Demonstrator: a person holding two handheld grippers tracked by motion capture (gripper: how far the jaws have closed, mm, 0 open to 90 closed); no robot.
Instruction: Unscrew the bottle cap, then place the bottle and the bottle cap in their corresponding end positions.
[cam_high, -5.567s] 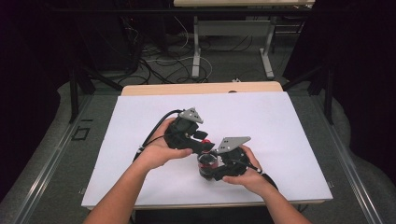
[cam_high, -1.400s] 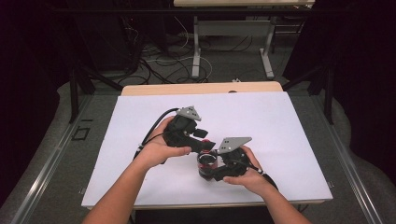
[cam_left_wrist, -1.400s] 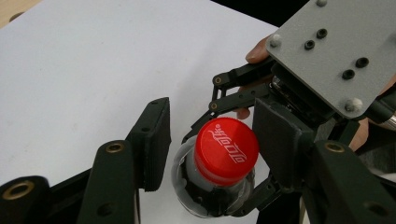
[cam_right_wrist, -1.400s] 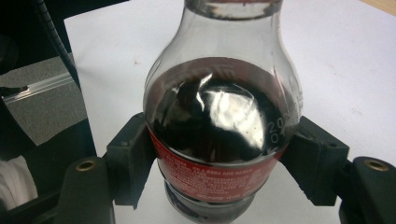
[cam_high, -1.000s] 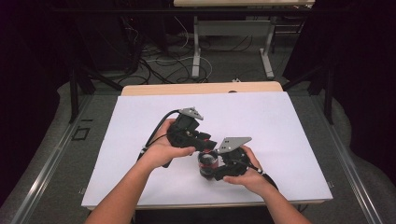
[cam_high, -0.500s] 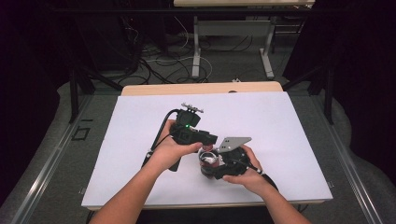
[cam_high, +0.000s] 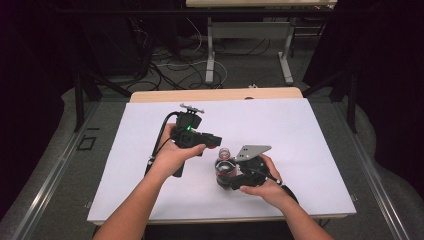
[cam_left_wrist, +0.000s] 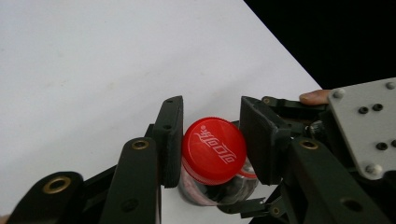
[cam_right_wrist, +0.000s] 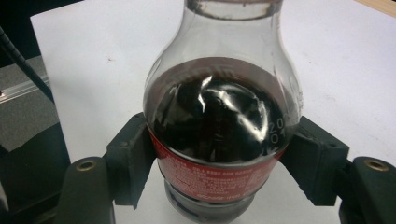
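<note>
From above, the bottle (cam_high: 224, 172) stood upright on the white table (cam_high: 300, 130), in its near half, a little right of centre. The right gripper (cam_high: 235, 181) was clamped round the bottle's body, the person's right hand (cam_high: 265, 182) wrapped behind it. The left gripper (cam_high: 214, 142) reached in from the left, level with the bottle's top, a red cap (cam_high: 213, 147) just showing at its tip, with the left hand (cam_high: 175, 152) gripping the handle and the black cable looping away towards the far side.

Over to the left gripper view: the red cap (cam_left_wrist: 214, 150) sat squarely between the two black jaws, white lettering face up. The left pad pressed right against its rim, the right pad met it on the other side, so this claw was clenched on the cap. The clear neck of the bottle (cam_left_wrist: 219, 189) showed just beneath, and the grey plate (cam_left_wrist: 369, 126) of the other gripper sat at the right edge.

Now the right gripper view: the bottle (cam_right_wrist: 219, 121) loomed close, dark drink up to its shoulder, red label low down. Both pads squeezed the label band from either side, grasping the bottle firmly, its base resting on the white table (cam_right_wrist: 93, 60).
</note>
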